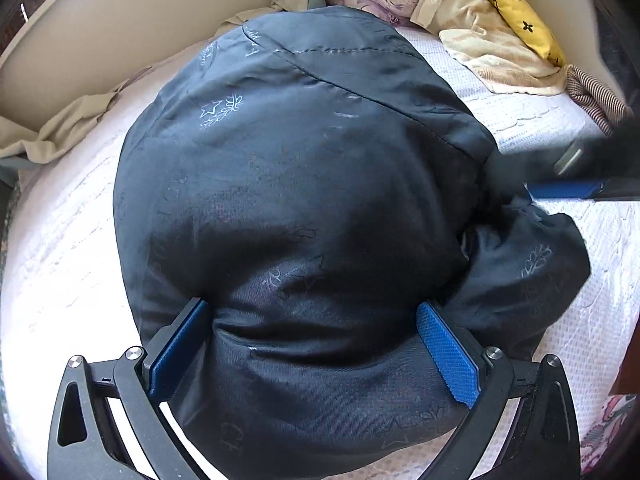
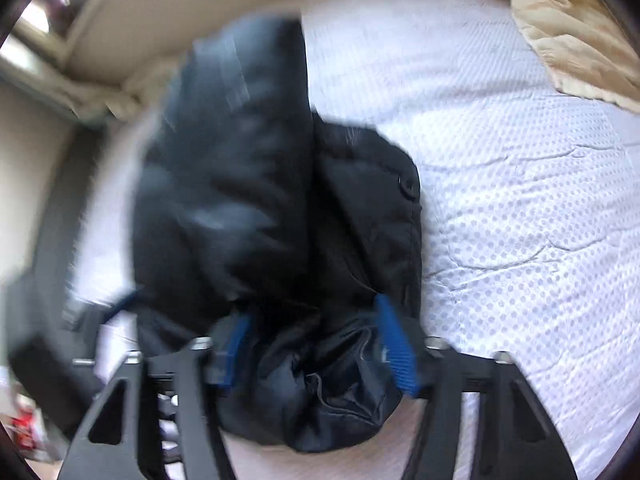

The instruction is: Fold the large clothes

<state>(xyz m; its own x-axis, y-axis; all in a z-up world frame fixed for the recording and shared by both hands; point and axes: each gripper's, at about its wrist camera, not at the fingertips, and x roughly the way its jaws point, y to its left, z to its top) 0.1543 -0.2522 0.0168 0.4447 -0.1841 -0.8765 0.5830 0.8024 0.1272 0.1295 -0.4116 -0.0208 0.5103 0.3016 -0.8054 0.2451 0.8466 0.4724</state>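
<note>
A dark padded jacket (image 1: 296, 184) lies bunched on the white bedspread (image 1: 64, 248), its near end bulging between the wide-spread fingers of the left gripper (image 1: 312, 352), whose blue pads press into it on both sides. The right gripper (image 2: 316, 344) likewise straddles a crumpled fold of the jacket (image 2: 248, 184), jaws partly apart. Toward the bed's far edge lie a cream blanket (image 1: 492, 40) and a yellow pillow (image 1: 512, 8). The right wrist view is badly motion-blurred.

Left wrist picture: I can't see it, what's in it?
A big puffy dark blue jacket lies on a white bed, squeezed between the left gripper's blue pads. Blankets and a yellow pillow are piled behind.
</note>
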